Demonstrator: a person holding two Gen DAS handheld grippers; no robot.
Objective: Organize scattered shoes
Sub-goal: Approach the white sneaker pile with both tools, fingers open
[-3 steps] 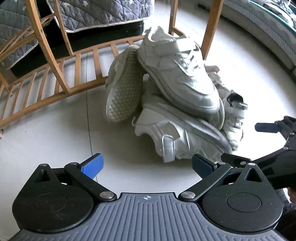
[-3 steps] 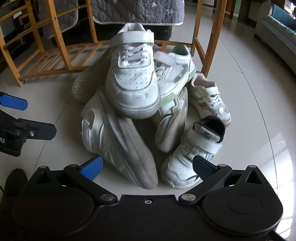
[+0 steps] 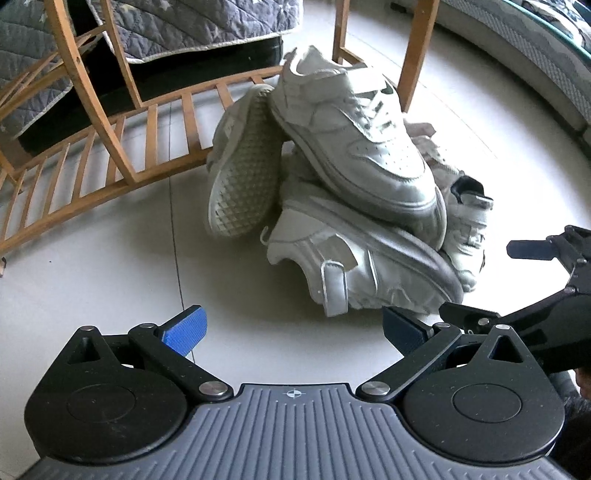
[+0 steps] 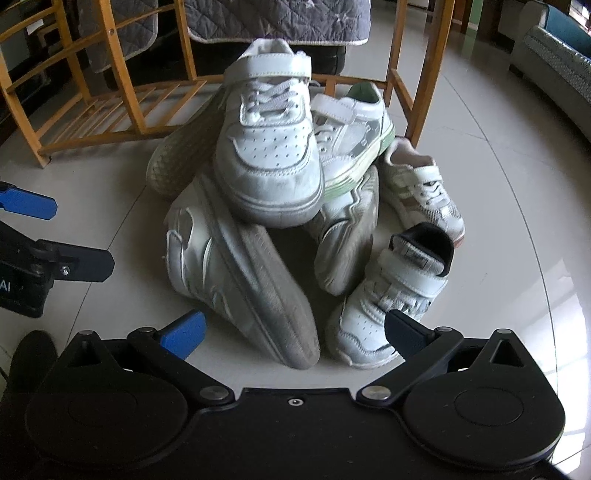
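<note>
A pile of white shoes lies on the pale floor in front of a wooden rack (image 3: pixel 147 122). A large strap sneaker (image 3: pixel 354 140) (image 4: pixel 269 158) sits upright on top. Under it a sneaker (image 3: pixel 354 266) (image 4: pixel 236 273) lies on its side, sole toward the right wrist view. Another shoe (image 3: pixel 240 170) leans with its waffle sole showing. A green-soled shoe (image 4: pixel 354 136), a striped small shoe (image 4: pixel 421 188) and a small black-lined shoe (image 4: pixel 391 295) lie to the right. My left gripper (image 3: pixel 293 328) and right gripper (image 4: pixel 295 332) are both open and empty, just short of the pile.
A grey quilted blanket (image 3: pixel 184 29) (image 4: pixel 277 18) hangs over the rack's upper part. The rack's low slatted shelf (image 4: pixel 110 110) is bare. A sofa edge (image 4: pixel 554 55) curves along the right. Bare floor lies left and right of the pile.
</note>
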